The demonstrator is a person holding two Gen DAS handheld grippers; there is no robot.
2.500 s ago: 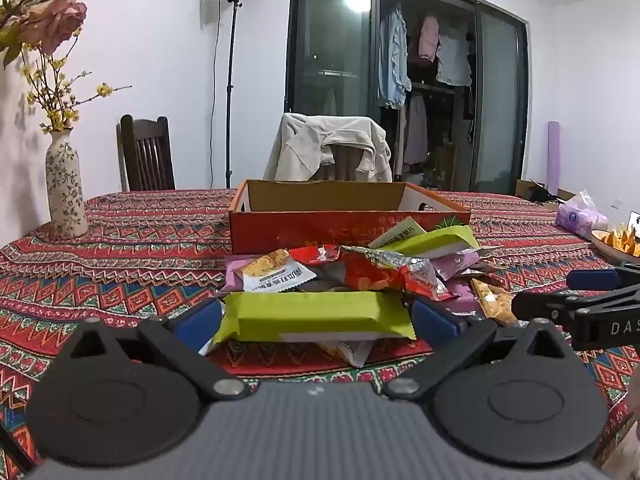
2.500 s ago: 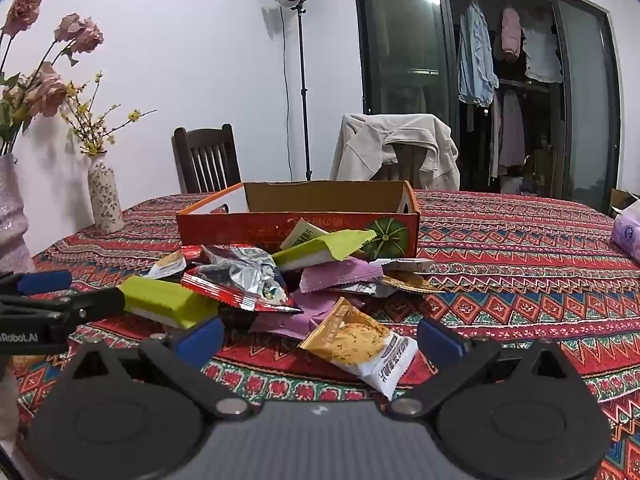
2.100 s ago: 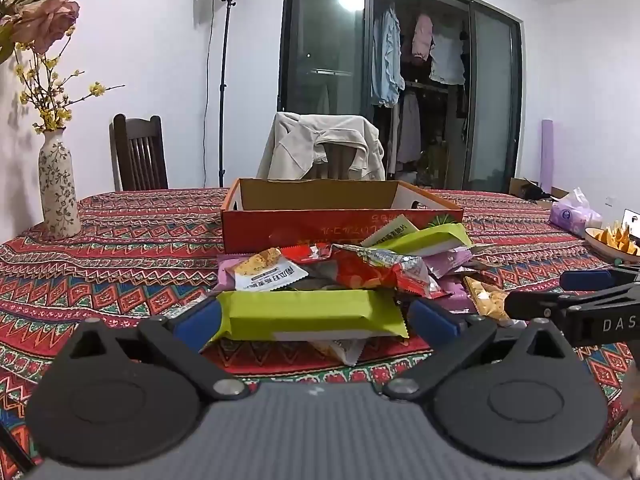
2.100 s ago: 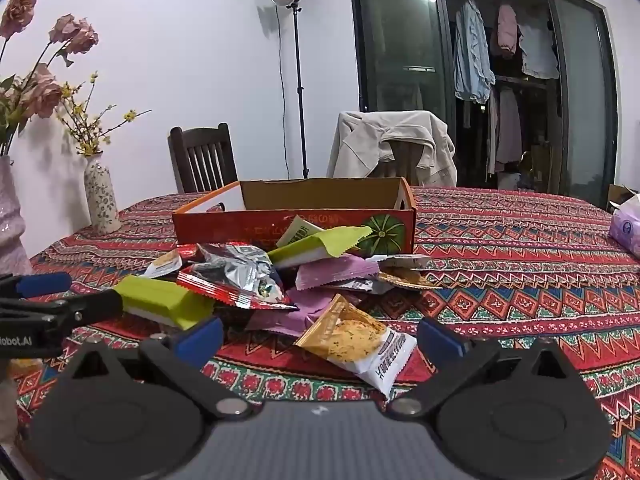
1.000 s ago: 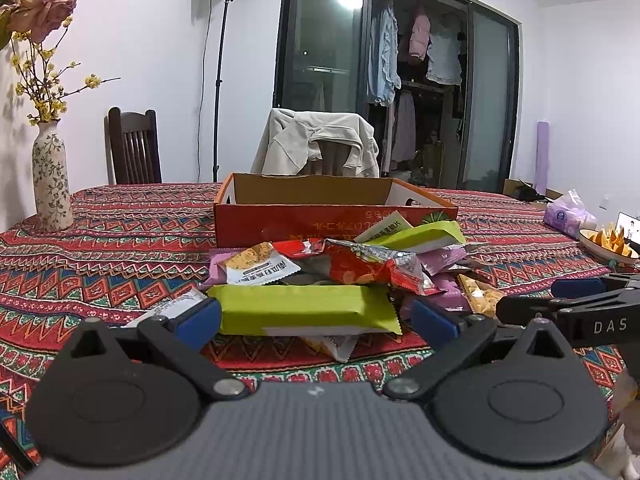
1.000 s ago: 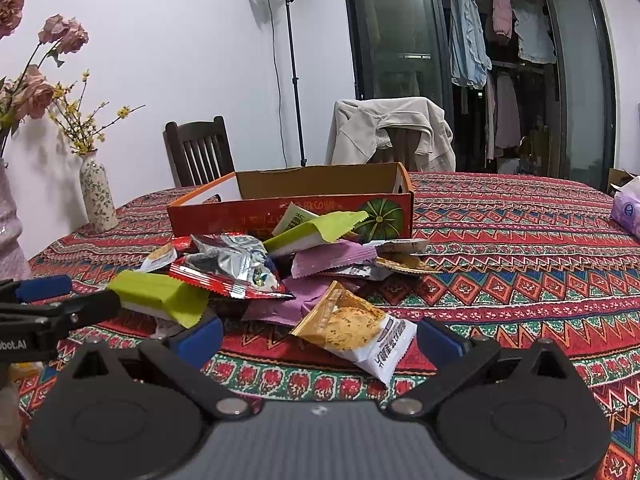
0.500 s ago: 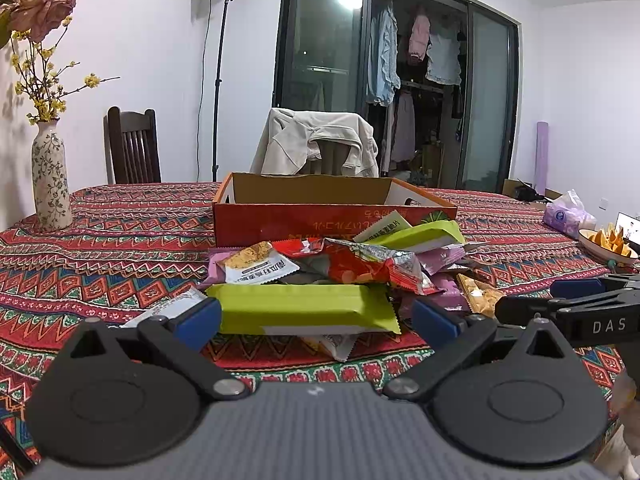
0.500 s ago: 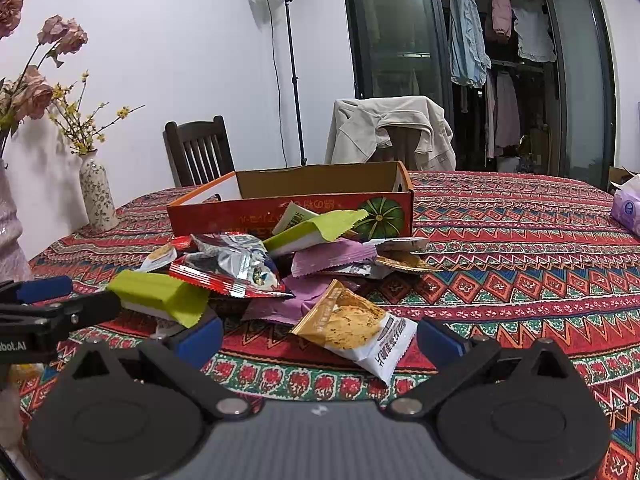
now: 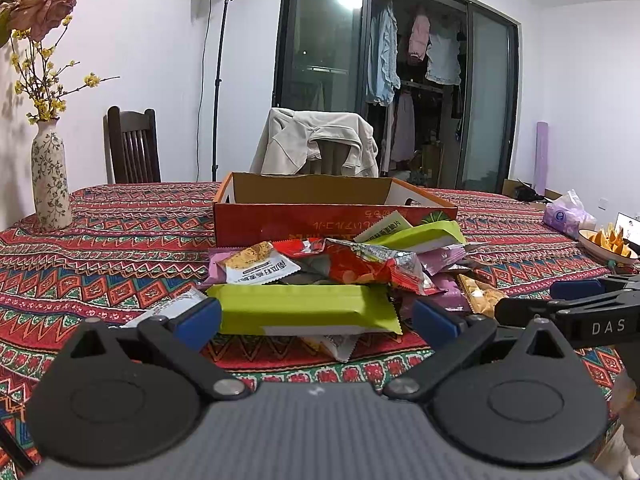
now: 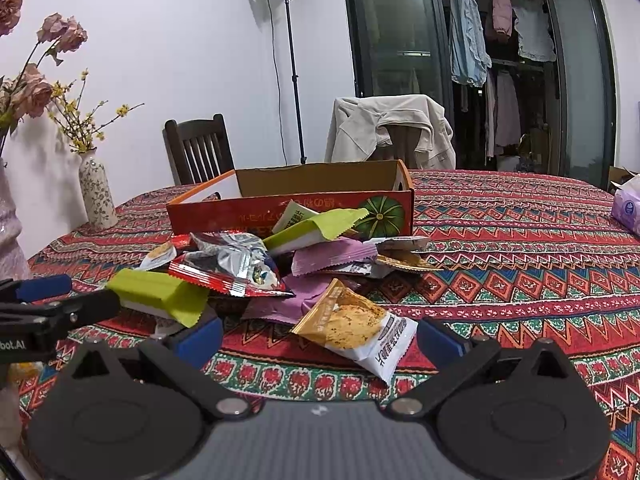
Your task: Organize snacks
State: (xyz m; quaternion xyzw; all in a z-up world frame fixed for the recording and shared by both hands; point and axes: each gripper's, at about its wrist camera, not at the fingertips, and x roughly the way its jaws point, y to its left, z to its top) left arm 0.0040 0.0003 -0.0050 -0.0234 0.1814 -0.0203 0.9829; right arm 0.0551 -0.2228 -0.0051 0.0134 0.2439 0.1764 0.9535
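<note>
Snack pile heaped on the patterned tablecloth, just in front of the open orange cardboard box. Left gripper: fingers spread wide on either side of a green wrapped bar, blue pads apart from its ends. Right gripper: fingers likewise spread, with a biscuit packet lying between them on the cloth. Floral vase at 10 o'clock of the box, well apart; jacket-draped chair at 12 o'clock

Both scenes are viewed low and close across the table. The heap of crinkled foil snack packets at 12 o'clock is shared.
</note>
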